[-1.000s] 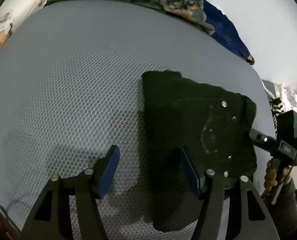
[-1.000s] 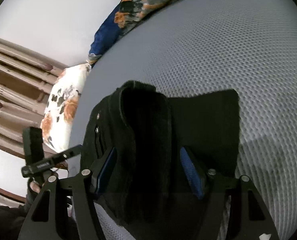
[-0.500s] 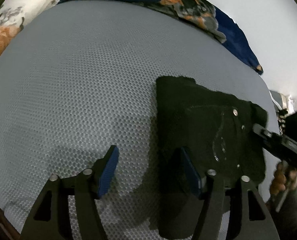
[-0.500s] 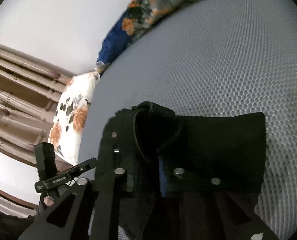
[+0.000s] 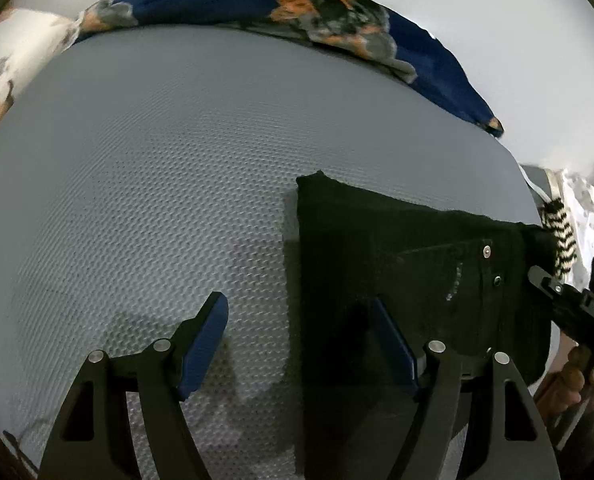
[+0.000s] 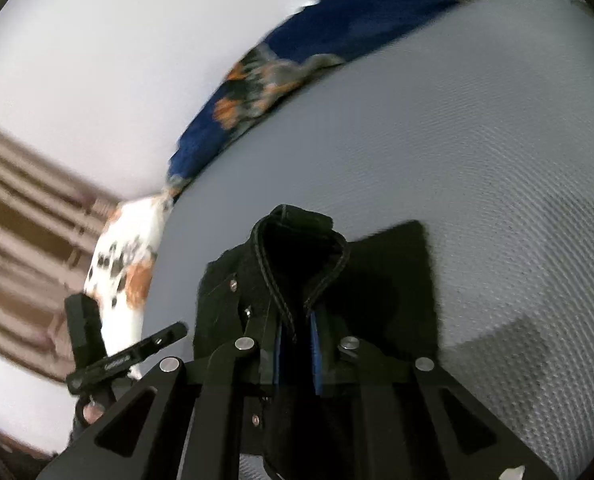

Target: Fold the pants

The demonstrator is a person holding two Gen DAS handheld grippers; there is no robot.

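The right tongs were closed on a raised bunch of the black pants, their blue pads pinched near a stitched seam edge that stood up in a loop just beyond them. The left tongs were spread wide and held nothing; one blue pad hung over the bare mattress beside the pants, the other over the dark cloth itself. The black pants lay already folded into a compact rectangle on the grey honeycomb-textured mattress, close to the mattress edge on the side of the right tongs, with rivets and a pocket seam showing near that edge. Beyond the pants, along the far side of the mattress, lay a blue floral blanket, and a white floral pillow sat off the mattress corner. The cloth looked like thick denim: soft and limp enough to sag, yet heavy and layered, so a fold would probably hold its crease but slide as a stack. A good hold would likely be on the stitched seam or the folded edge, where several layers could be pinched together.
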